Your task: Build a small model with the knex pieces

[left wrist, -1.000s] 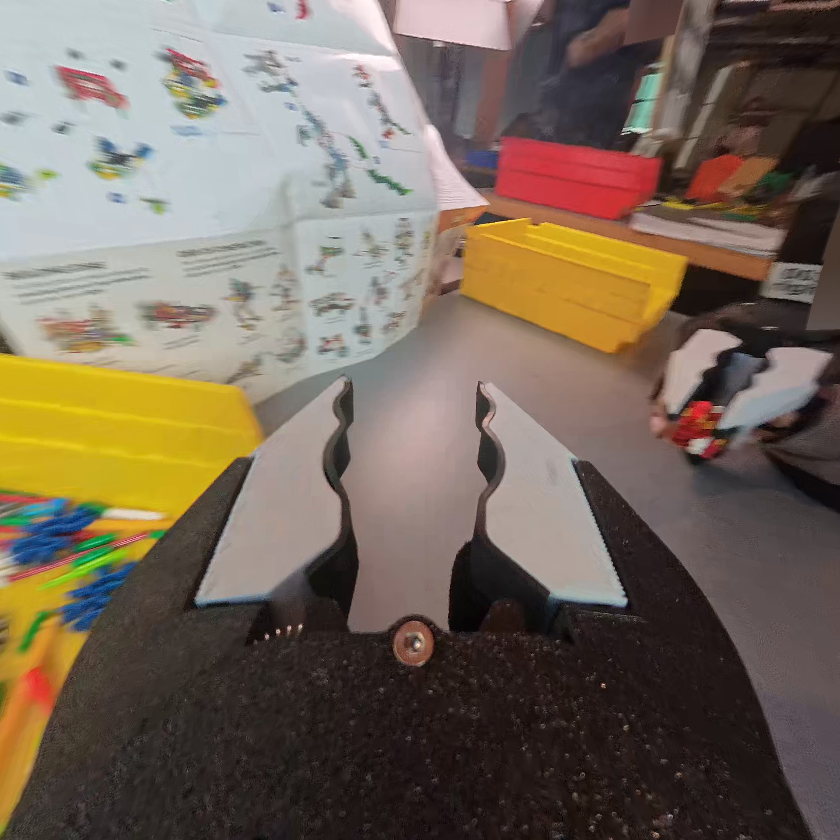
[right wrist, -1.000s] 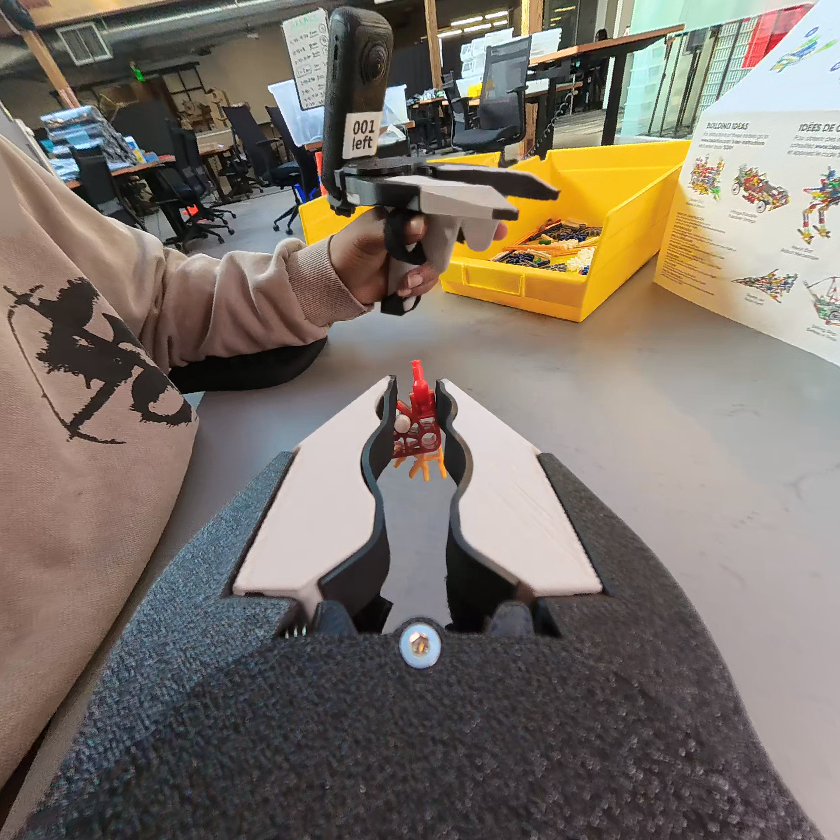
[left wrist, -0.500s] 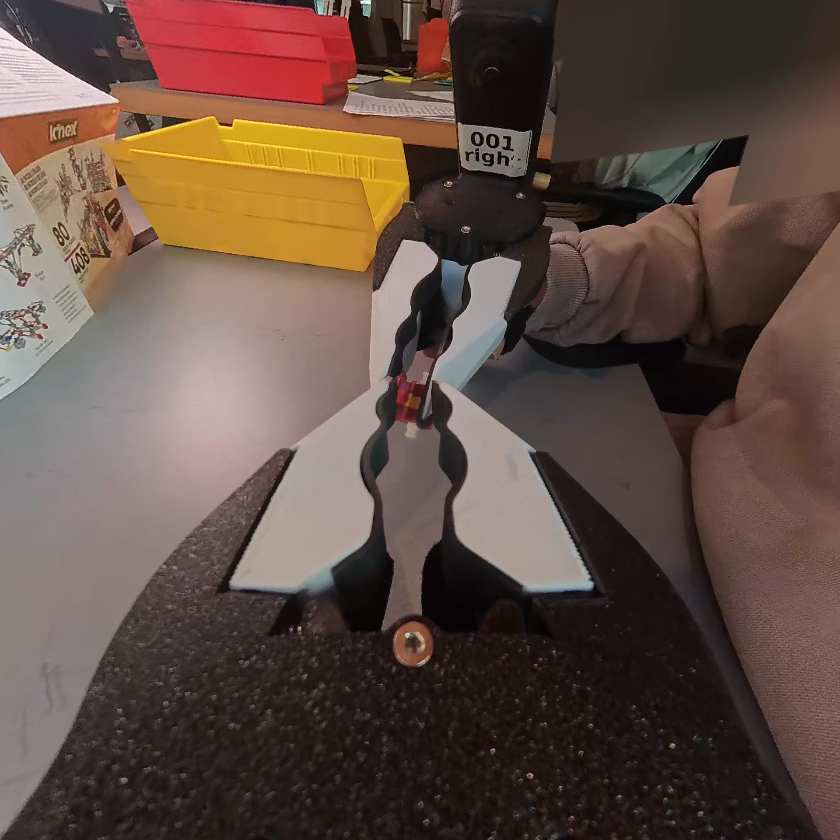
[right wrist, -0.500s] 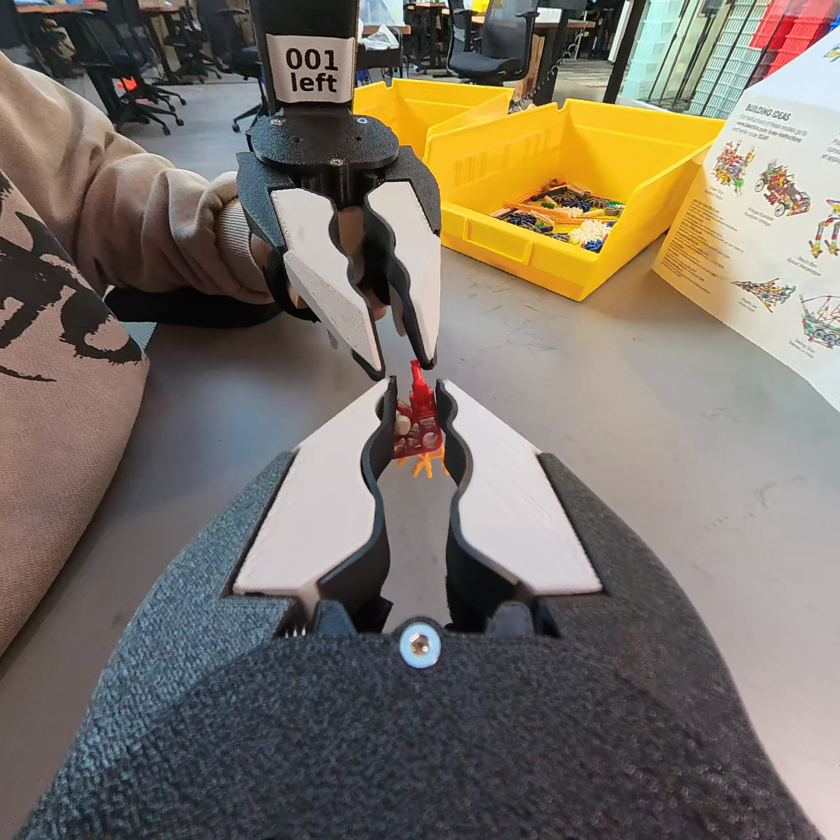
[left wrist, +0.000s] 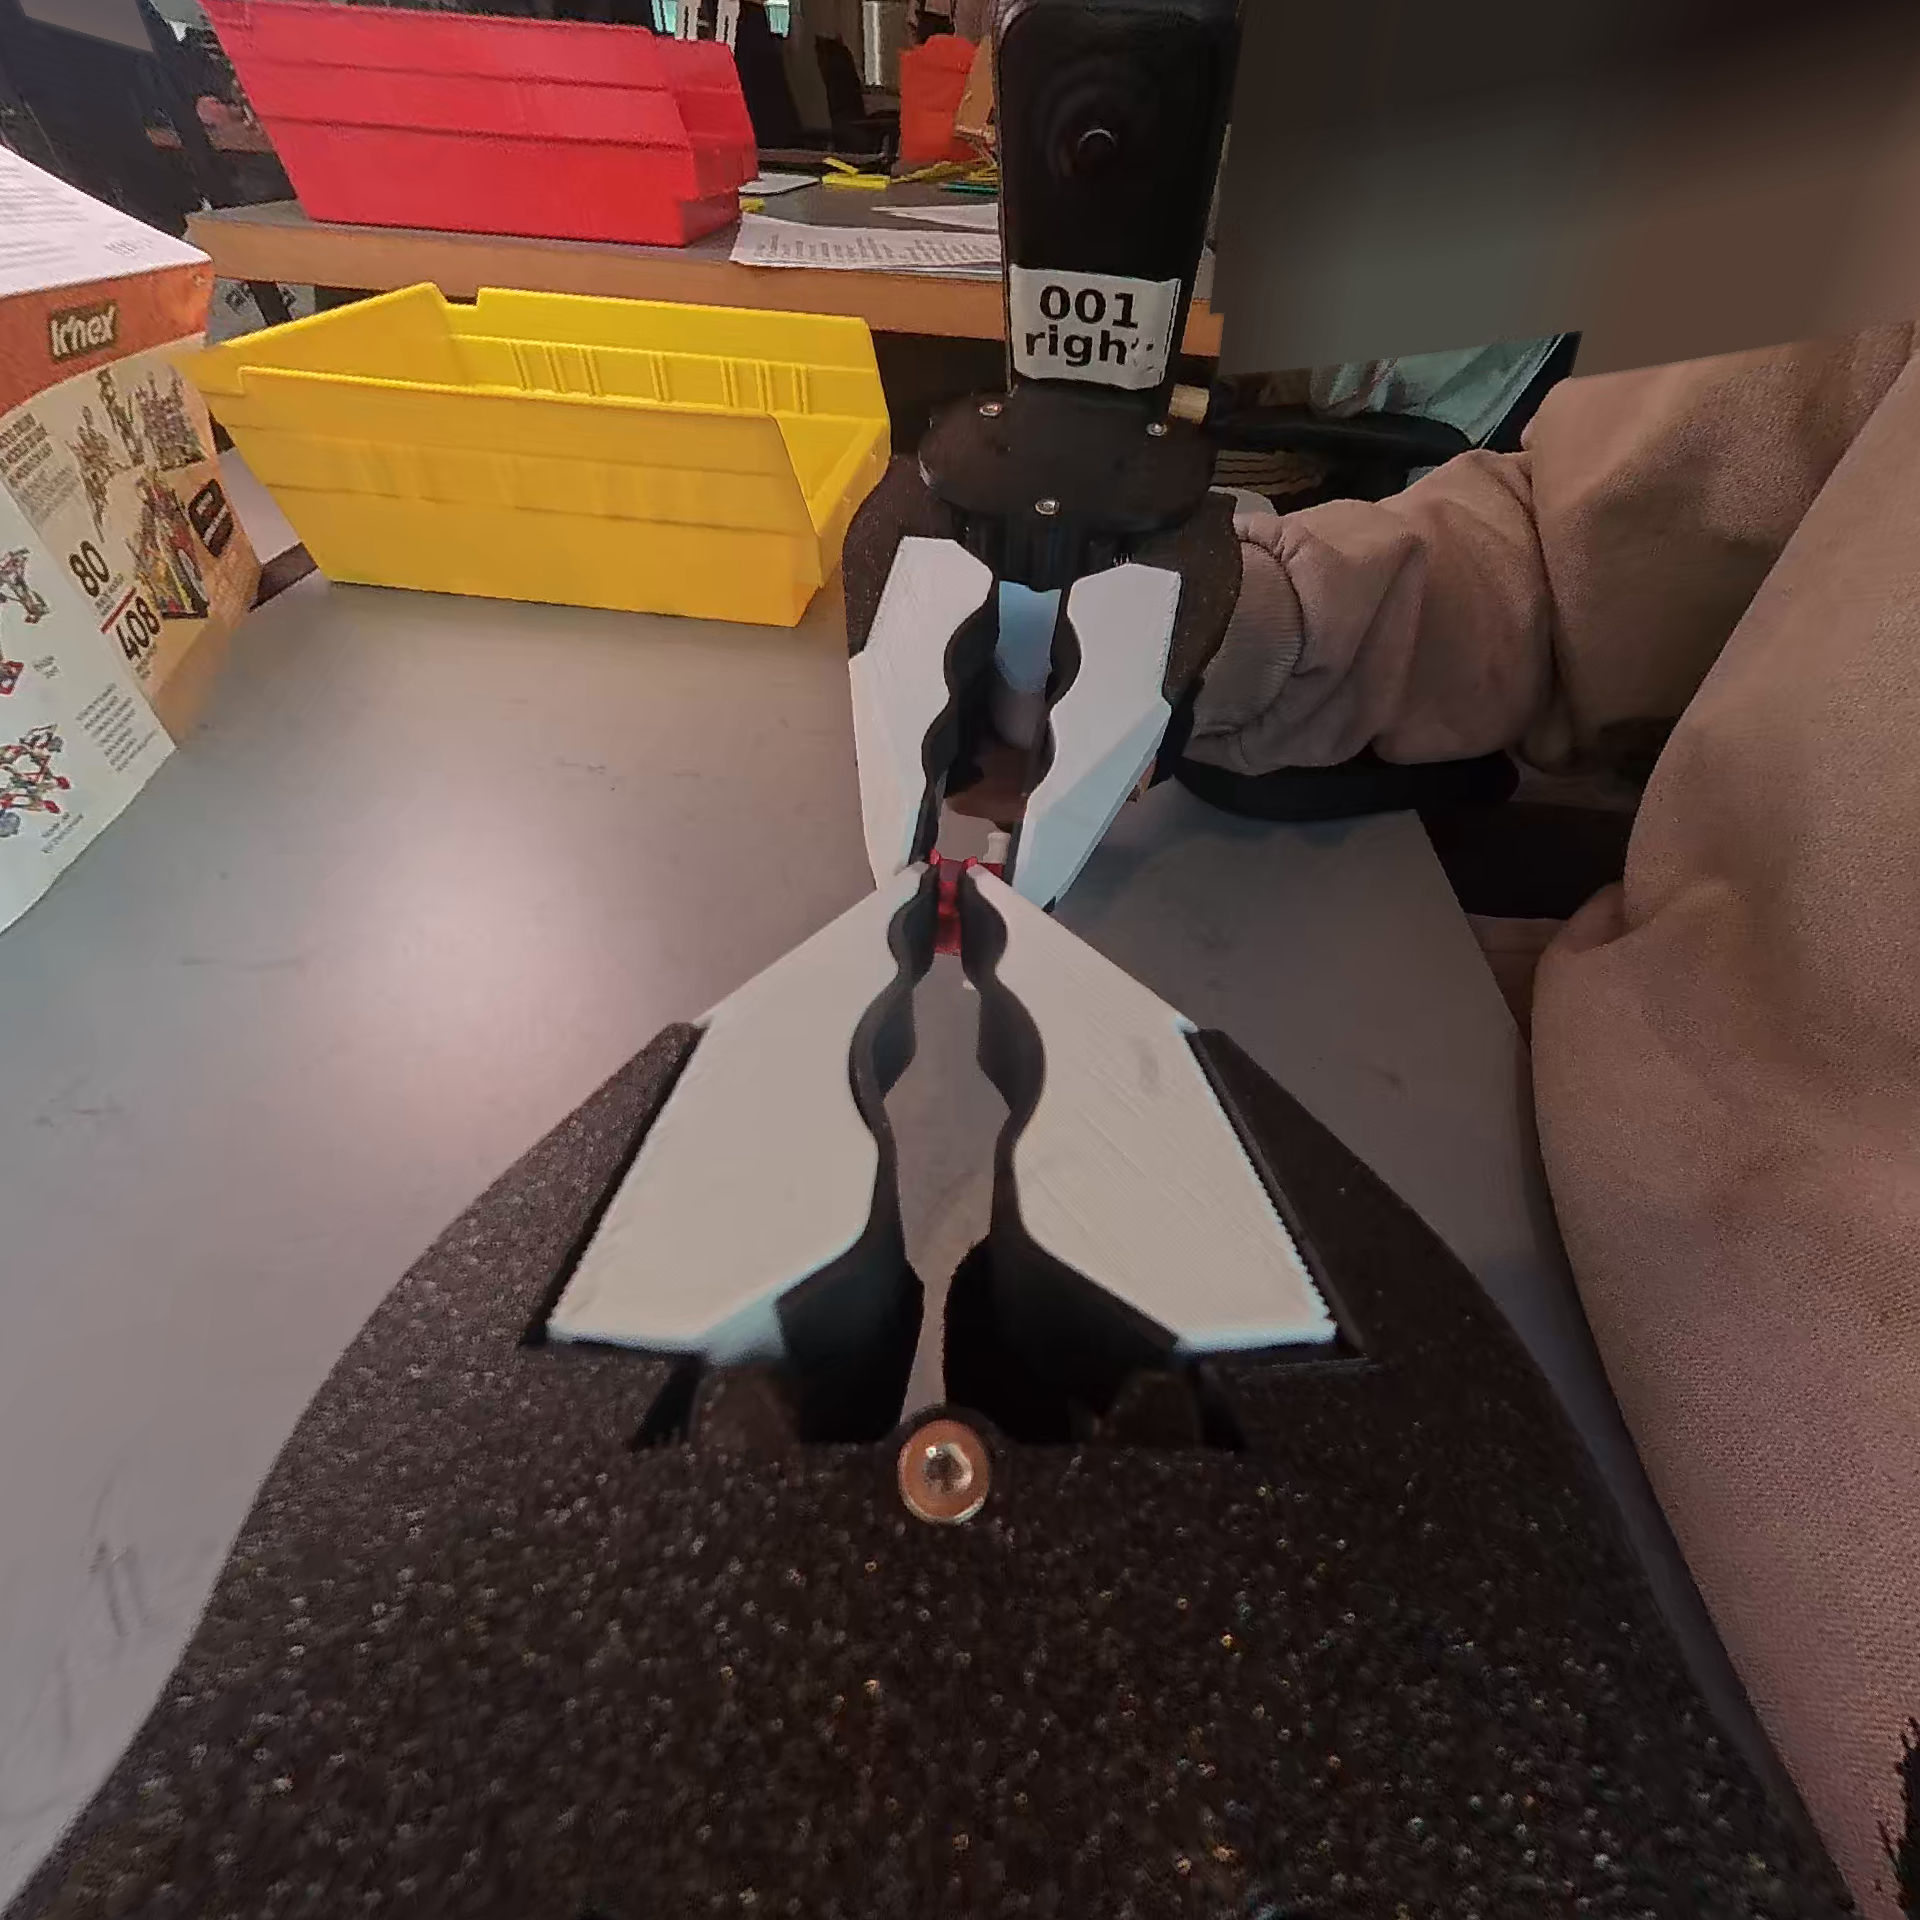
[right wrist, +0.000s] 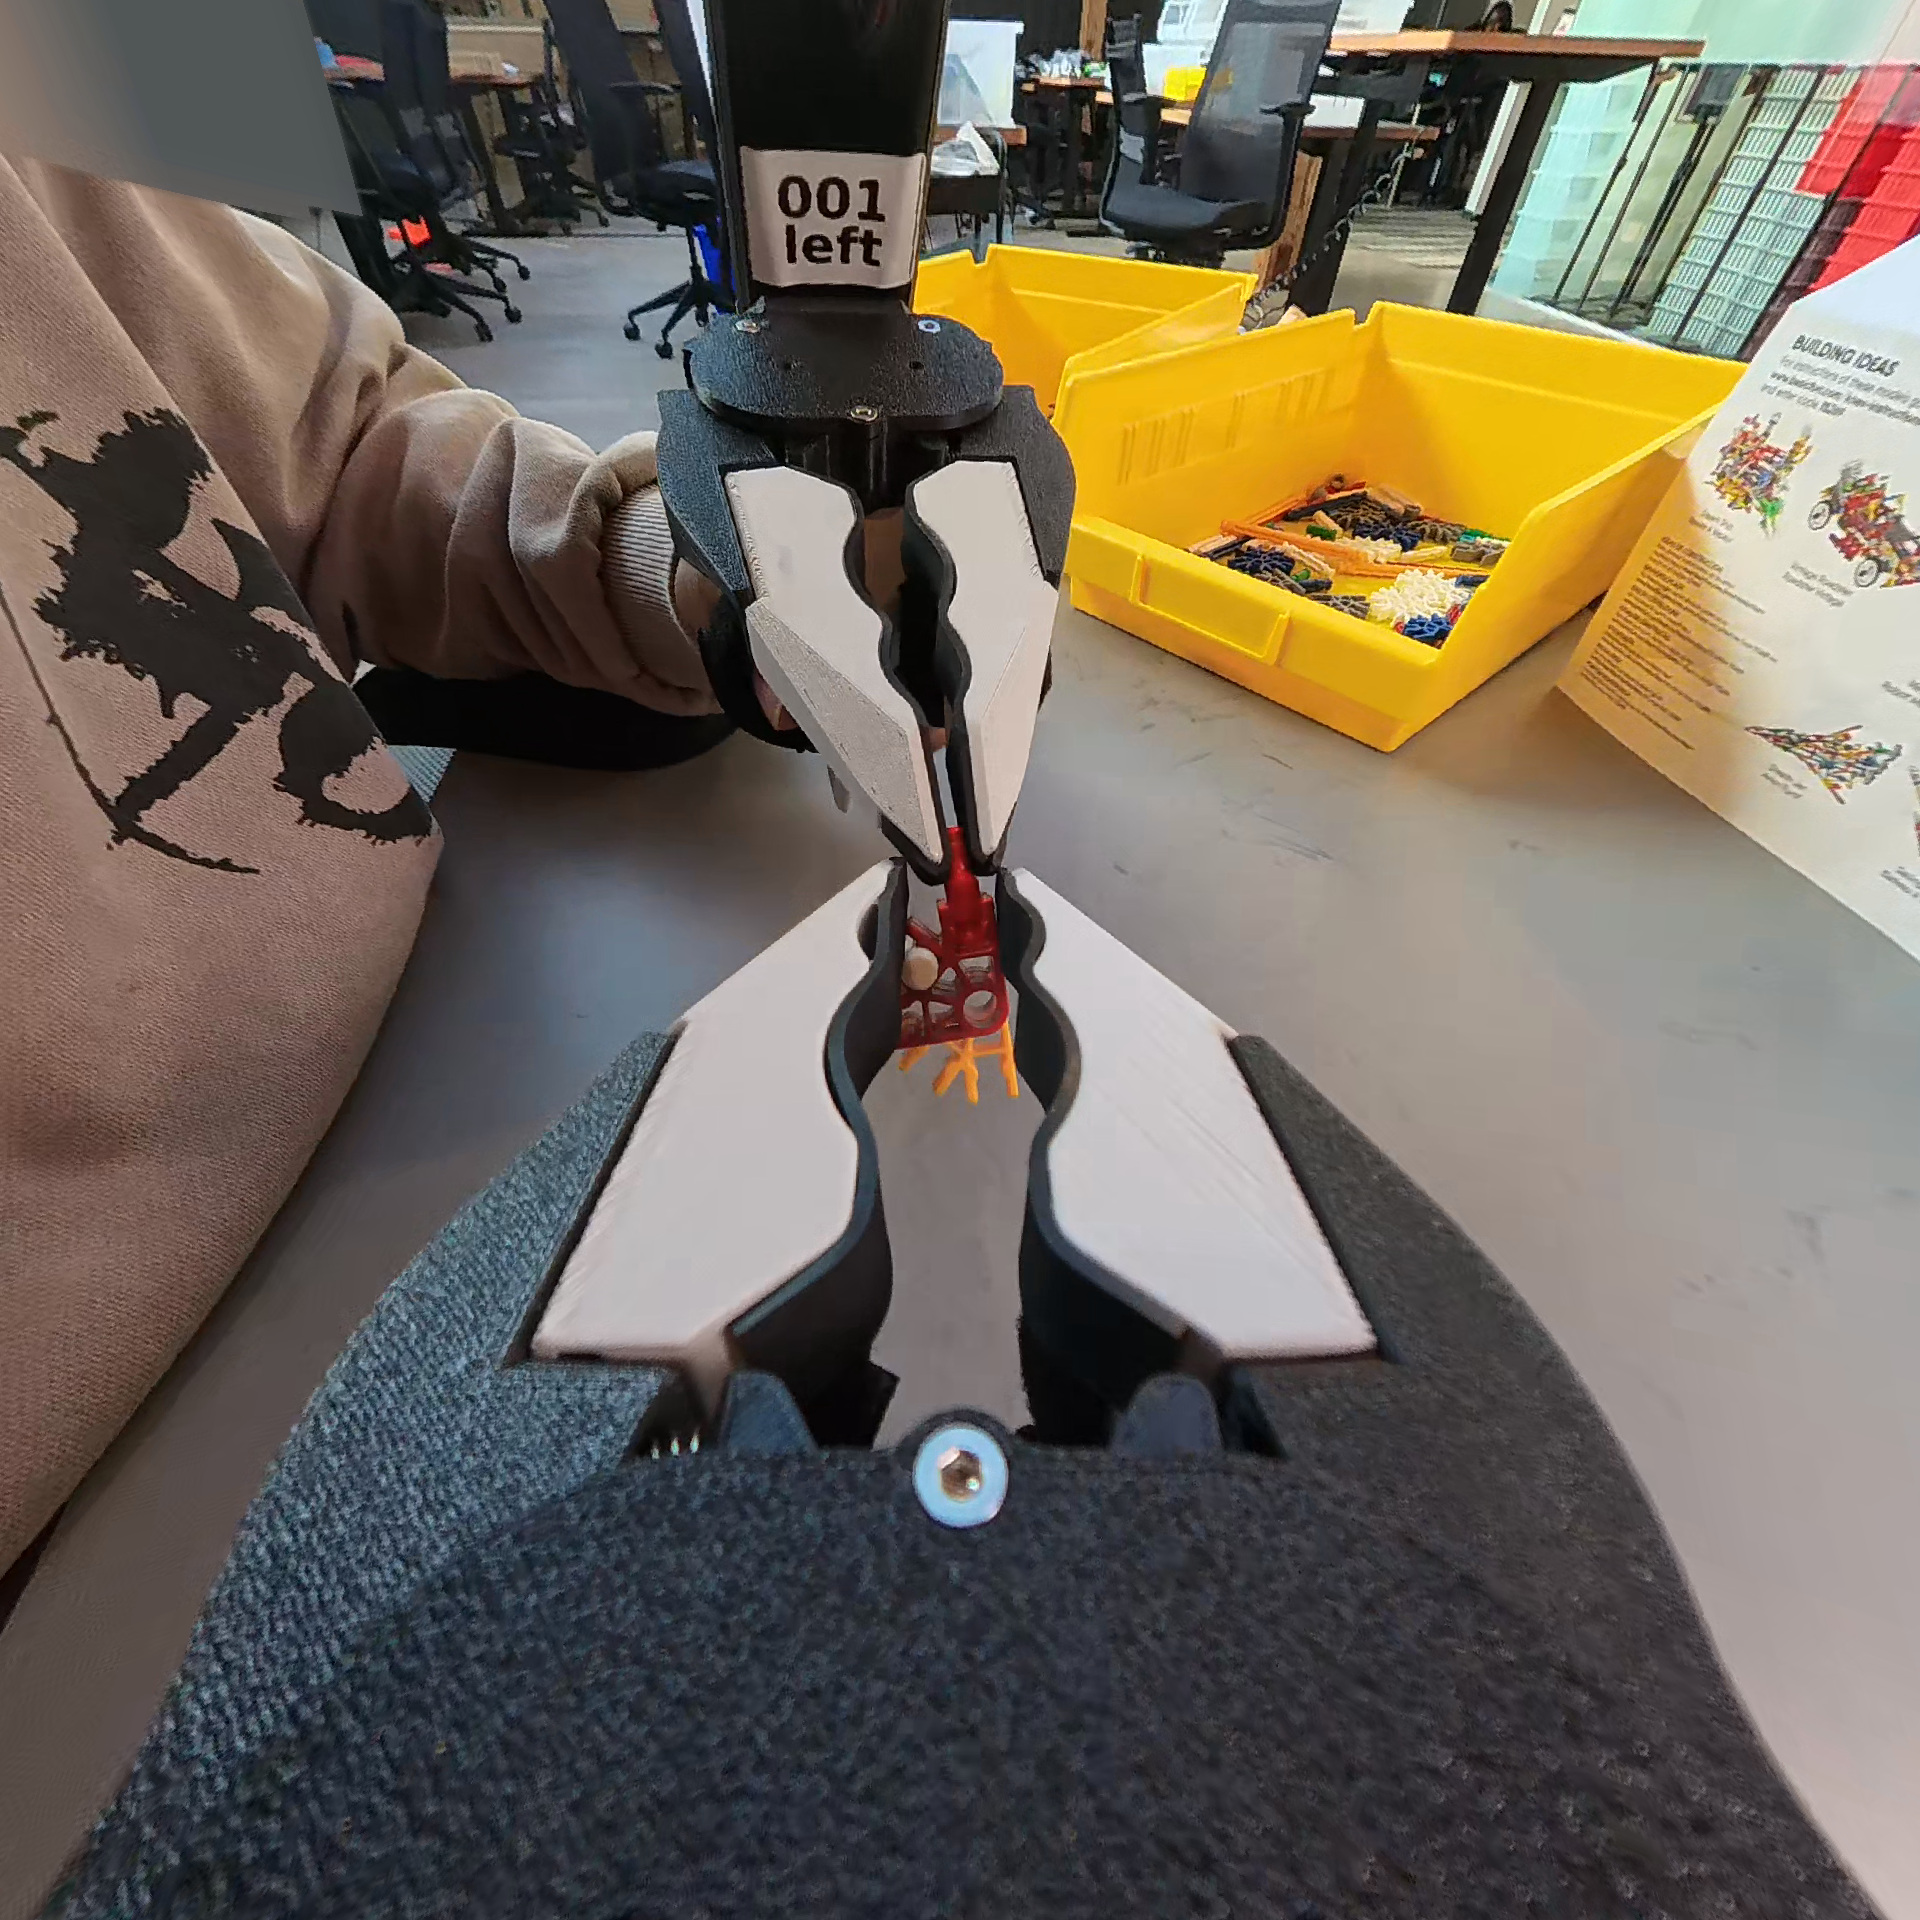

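Observation:
A small toy assembly (right wrist: 956,977) of red connector pieces, with an orange piece under it and a white knob at its side, is held above the grey table (right wrist: 1455,1039). My right gripper (right wrist: 951,883) is shut on its red body. My left gripper (left wrist: 945,883) faces it tip to tip and is shut on the assembly's red upper tip (left wrist: 948,920). In the right wrist view the left gripper (right wrist: 951,847) comes down from above and pinches that tip. In the left wrist view the right gripper (left wrist: 971,831) stands just behind the red piece.
A yellow bin (right wrist: 1558,436) with several loose coloured pieces stands right of the grippers. An empty yellow bin (left wrist: 540,488) and a red bin (left wrist: 499,156) stand farther back. A printed sheet (right wrist: 1787,623) and a toy box (left wrist: 94,520) stand upright. A person's sleeves flank both grippers. Both grippers' tips are close together, under 4 cm apart.
My left gripper swung from the yellow bin toward the right gripper, came tip to tip with it and closed on the assembly's red tip. The right gripper kept its hold.

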Tool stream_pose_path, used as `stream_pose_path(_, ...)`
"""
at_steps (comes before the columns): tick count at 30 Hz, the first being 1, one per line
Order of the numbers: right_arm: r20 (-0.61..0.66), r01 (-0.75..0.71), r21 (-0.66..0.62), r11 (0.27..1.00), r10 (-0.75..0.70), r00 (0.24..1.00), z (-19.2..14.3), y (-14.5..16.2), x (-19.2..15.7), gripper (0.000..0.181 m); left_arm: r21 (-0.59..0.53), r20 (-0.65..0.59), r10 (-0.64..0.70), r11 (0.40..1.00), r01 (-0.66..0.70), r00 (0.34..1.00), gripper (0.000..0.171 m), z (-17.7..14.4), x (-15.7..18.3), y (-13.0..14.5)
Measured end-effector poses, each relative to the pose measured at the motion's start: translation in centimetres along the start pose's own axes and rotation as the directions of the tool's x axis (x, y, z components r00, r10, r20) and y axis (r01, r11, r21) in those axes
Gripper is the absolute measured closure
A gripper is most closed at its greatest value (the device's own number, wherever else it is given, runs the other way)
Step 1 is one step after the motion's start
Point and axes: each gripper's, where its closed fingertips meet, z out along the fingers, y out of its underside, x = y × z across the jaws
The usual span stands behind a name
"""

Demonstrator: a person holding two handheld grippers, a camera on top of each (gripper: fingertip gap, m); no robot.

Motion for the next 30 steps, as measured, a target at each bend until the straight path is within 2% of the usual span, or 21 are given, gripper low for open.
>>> stream_pose_path(4, 0.015, -0.009, 0.040, 0.999, 0.008, 1.000, -0.2, -0.7, -0.3, 0.158, 0.040, -0.026, -0.036, 0.999, 0.037, 0.999, 0.169, -0.5, 0.1, -0.7)
stream_pose_path(7, -0.009, 0.032, 0.002, 0.999, -0.032, 0.999, 0.0, -0.3, -0.3, 0.148, 0.051, -0.041, -0.049, 0.997, 0.051, 0.998, 0.169, -0.6, 0.3, -0.9)
stream_pose_path(10, -0.005, 0.062, -0.031, 0.998, -0.062, 0.998, 0.3, 0.1, -0.7, 0.157, 0.048, -0.031, -0.036, 0.998, 0.037, 0.999, 0.169, -0.6, 0.3, -0.9)
stream_pose_path(13, -0.004, 0.058, -0.033, 0.998, -0.058, 0.998, 0.3, -0.1, -0.8, 0.158, 0.088, -0.051, -0.083, 0.992, 0.087, 0.995, 0.170, -0.7, 0.4, -1.5)
stream_pose_path(16, 0.076, -0.072, 0.114, 0.991, 0.064, 0.995, -0.5, -2.6, -1.4, 0.159, 0.180, -0.137, -0.163, 0.966, 0.187, 0.977, 0.171, -1.4, 0.8, -3.2)
stream_pose_path(19, 0.250, -0.246, 0.251, 0.936, 0.183, 0.951, -1.4, -4.9, -2.6, 0.159, 0.255, -0.250, -0.222, 0.924, 0.285, 0.943, 0.171, -1.9, 1.9, -4.8)
stream_pose_path(22, 0.407, -0.423, 0.289, 0.859, 0.289, 0.866, -1.6, -5.8, -3.3, 0.160, 0.282, -0.311, -0.252, 0.896, 0.342, 0.916, 0.171, -2.3, 2.3, -5.3)
stream_pose_path(24, 0.453, -0.494, 0.271, 0.826, 0.343, 0.823, -1.4, -5.7, -3.1, 0.159, 0.278, -0.289, -0.257, 0.900, 0.337, 0.922, 0.171, -2.3, 1.8, -5.0)
stream_pose_path(26, 0.404, -0.482, 0.256, 0.838, 0.361, 0.841, -1.0, -5.1, -2.2, 0.159, 0.258, -0.231, -0.284, 0.904, 0.340, 0.931, 0.171, -2.2, 0.8, -4.3)
stream_pose_path(28, 0.232, -0.336, 0.246, 0.909, 0.282, 0.931, -0.5, -4.0, -1.0, 0.155, 0.252, -0.168, -0.329, 0.897, 0.363, 0.929, 0.171, -2.2, -0.6, -3.7)
stream_pose_path(30, 0.030, -0.137, 0.176, 0.975, 0.134, 0.991, -0.2, -2.7, 0.2, 0.137, 0.258, -0.103, -0.378, 0.883, 0.392, 0.920, 0.171, -2.4, -2.1, -3.1)
